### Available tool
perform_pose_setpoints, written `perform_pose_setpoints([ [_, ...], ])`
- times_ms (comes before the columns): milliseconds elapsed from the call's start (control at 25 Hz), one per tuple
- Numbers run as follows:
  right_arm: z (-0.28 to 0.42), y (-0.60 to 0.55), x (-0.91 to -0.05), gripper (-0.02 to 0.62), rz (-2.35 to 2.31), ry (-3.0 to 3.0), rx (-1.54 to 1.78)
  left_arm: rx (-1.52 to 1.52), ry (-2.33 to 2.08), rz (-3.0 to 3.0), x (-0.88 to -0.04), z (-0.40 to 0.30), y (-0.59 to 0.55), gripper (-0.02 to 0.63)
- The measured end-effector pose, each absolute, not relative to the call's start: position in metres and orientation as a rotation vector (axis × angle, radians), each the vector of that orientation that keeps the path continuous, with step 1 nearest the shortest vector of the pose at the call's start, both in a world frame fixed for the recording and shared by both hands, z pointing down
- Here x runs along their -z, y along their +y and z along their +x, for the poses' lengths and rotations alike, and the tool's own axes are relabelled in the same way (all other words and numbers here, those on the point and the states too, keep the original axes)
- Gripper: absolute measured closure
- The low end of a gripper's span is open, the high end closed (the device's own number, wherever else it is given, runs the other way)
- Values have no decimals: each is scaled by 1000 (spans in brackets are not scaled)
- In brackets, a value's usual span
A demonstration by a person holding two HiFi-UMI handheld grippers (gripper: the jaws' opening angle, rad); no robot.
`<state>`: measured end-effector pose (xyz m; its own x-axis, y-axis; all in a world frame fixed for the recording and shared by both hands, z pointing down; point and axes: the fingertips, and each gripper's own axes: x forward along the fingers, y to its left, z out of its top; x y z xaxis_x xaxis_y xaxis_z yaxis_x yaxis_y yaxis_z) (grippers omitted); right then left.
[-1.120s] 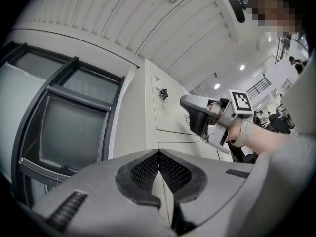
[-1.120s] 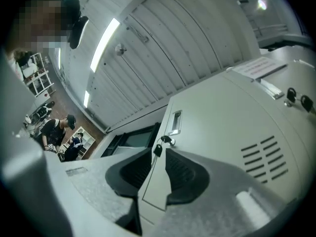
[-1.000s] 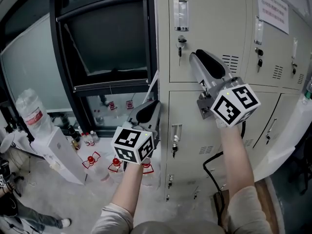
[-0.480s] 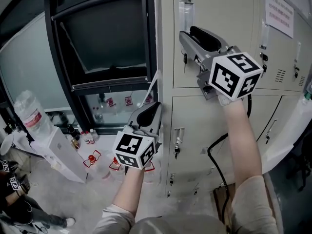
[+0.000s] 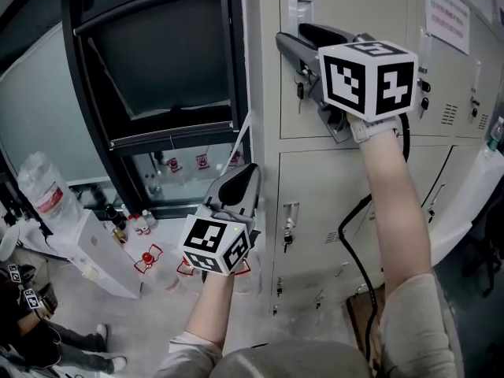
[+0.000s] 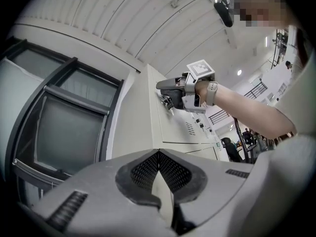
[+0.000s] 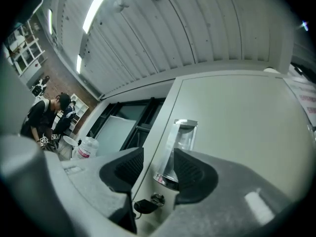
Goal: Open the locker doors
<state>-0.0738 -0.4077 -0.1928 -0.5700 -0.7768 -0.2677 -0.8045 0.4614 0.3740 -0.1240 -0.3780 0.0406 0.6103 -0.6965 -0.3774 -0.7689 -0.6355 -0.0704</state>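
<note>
My right tool [image 7: 157,158] has just been spreading; its ribbed black pads [image 7: 129,168] flank the clear, glossy handle [image 7: 180,141] on the smooth beige door [image 7: 237,112] without touching it. My left tool [image 6: 158,154] is pressed together, empty.

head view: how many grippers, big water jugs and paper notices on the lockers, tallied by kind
grippers: 2 (left gripper; right gripper, whose jaws have just been opening with the clear door handle between them)
big water jug: 1
paper notice: 1
total: 4
</note>
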Motion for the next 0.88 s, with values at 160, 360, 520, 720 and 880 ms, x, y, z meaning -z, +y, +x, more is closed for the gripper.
perform_pose_setpoints([
  [160, -80, -411, 192, 382, -1463, 2657, -699, -504, 1197, -2616, -41, -132, -376, 607],
  [360, -80, -408, 190, 383, -1463, 2641, -684, -501, 1178, -2637, -46, -138, -374, 607],
  [520, -80, -397, 189, 383, -1484, 2617, -734, -514, 1158, -2642, -50, -142, -371, 607],
  [720, -74, -379, 188, 387, -1517, 2575, -822, -522, 1122, -2650, -56, -136, -366, 607],
  [880, -68, -364, 189, 406, -1544, 2541, -876, -549, 1071, -2667, -60, -129, -358, 607],
])
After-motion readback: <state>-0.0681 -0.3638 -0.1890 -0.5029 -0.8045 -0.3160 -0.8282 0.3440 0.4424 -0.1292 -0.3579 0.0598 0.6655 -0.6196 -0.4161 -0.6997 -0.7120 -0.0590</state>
